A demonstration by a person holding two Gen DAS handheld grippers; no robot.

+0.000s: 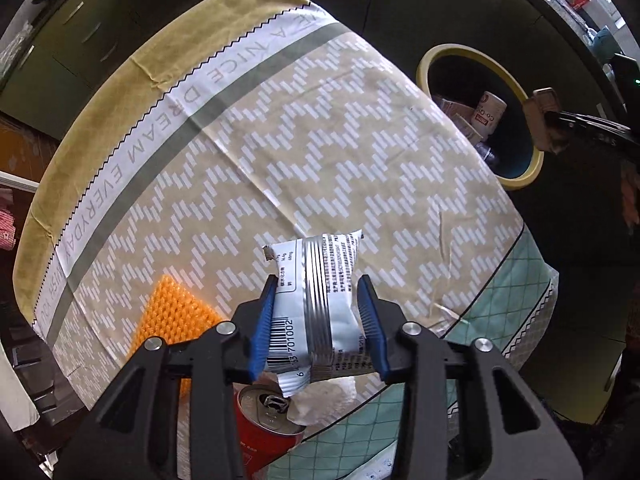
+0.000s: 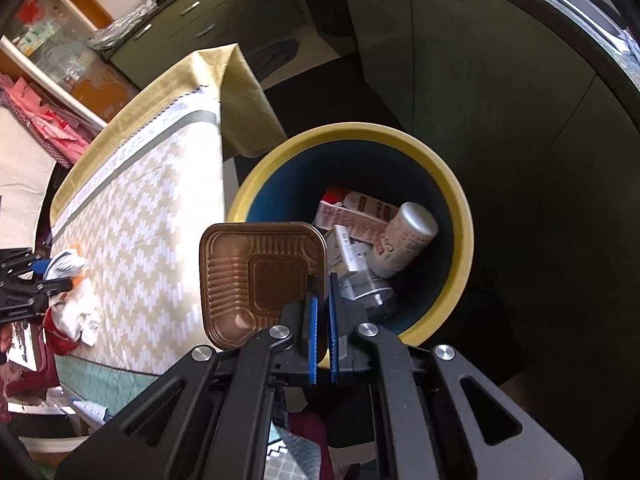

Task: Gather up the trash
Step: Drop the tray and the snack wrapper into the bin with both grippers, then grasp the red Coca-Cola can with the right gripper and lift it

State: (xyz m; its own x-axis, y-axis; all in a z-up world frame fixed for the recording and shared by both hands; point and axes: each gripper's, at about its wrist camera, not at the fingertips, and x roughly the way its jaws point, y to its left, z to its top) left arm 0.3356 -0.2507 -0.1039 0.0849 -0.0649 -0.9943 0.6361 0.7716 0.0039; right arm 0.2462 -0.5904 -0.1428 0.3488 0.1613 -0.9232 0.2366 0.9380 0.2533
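Kitchen cabinets ring a table draped in a beige zigzag tablecloth (image 1: 280, 152), with a yellow-rimmed bin (image 2: 460, 216) standing beside its edge. From my left wrist camera I see what the right one mostly hides: a red can (image 1: 264, 420) with its tab open, a crumpled white tissue (image 1: 328, 398) and an orange mesh (image 1: 176, 312) at 8 o'clock, all lying on the cloth below the left gripper (image 1: 322, 320). Its blue pads are clamped on a silver snack wrapper (image 1: 320, 304), barcode facing me, held above the table. My right camera alone looks down into the bin, where cartons (image 2: 348, 216) and a paper cup (image 2: 404, 236) lie piled. My right gripper (image 2: 322, 336) has its jaws nearly closed, pinching the rim of a brown plastic tray (image 2: 256, 280) held at the bin's 9 o'clock edge.
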